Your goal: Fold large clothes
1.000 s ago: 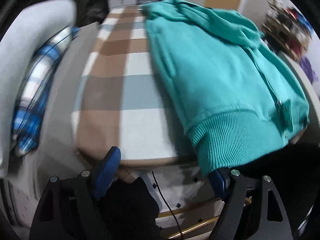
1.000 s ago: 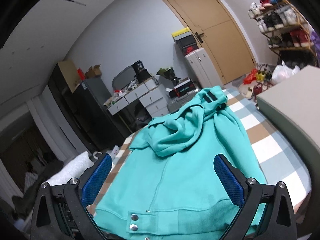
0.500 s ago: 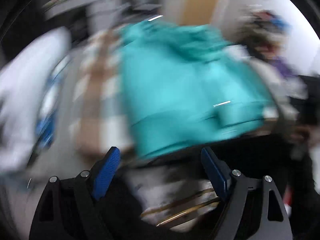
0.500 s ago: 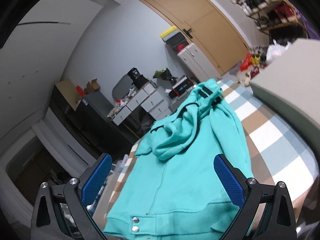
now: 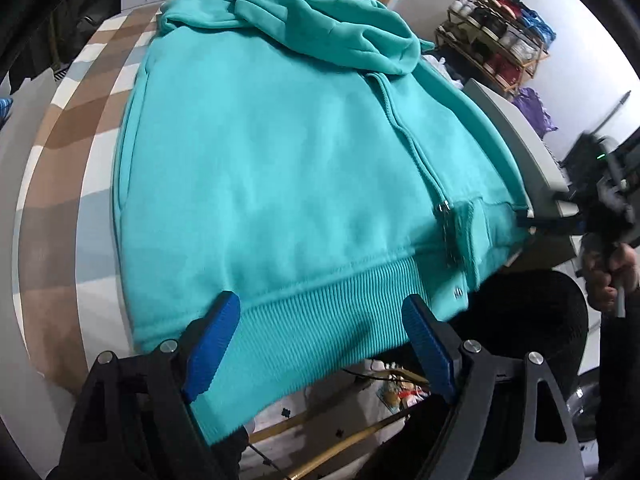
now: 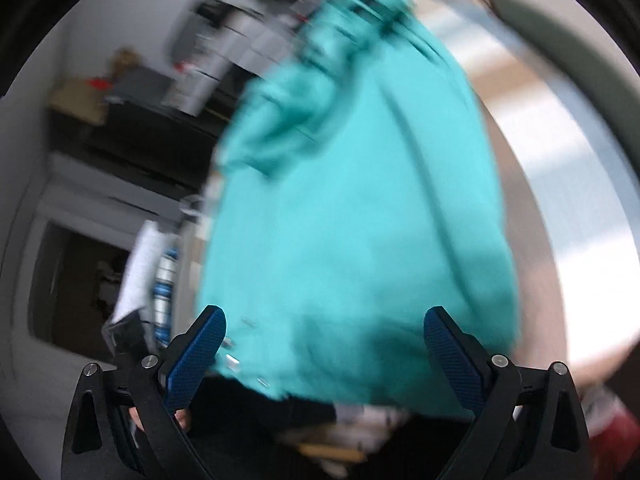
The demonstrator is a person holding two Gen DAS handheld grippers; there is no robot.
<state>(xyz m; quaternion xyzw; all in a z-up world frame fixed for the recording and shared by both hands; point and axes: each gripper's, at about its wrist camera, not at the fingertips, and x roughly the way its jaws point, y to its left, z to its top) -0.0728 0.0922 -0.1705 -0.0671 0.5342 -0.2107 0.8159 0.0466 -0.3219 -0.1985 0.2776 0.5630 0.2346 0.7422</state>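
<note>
The right wrist view was smeared with motion blur, so the teal hoodie and the furniture behind it lacked detail. In the left wrist view, the hoodie's ribbed hem ran partly behind the left tongs.

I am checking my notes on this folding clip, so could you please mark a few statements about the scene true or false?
1. The hoodie is teal. True.
2. The hoodie lies on a plain white sheet. False: the cover is checked brown, white and blue-grey.
3. The left claw is open over the ribbed hem. True.
4. The right claw is shut on a sleeve. False: its jaws are wide apart, gripping nothing.
5. A shoe rack stands beyond the bed. True.
</note>
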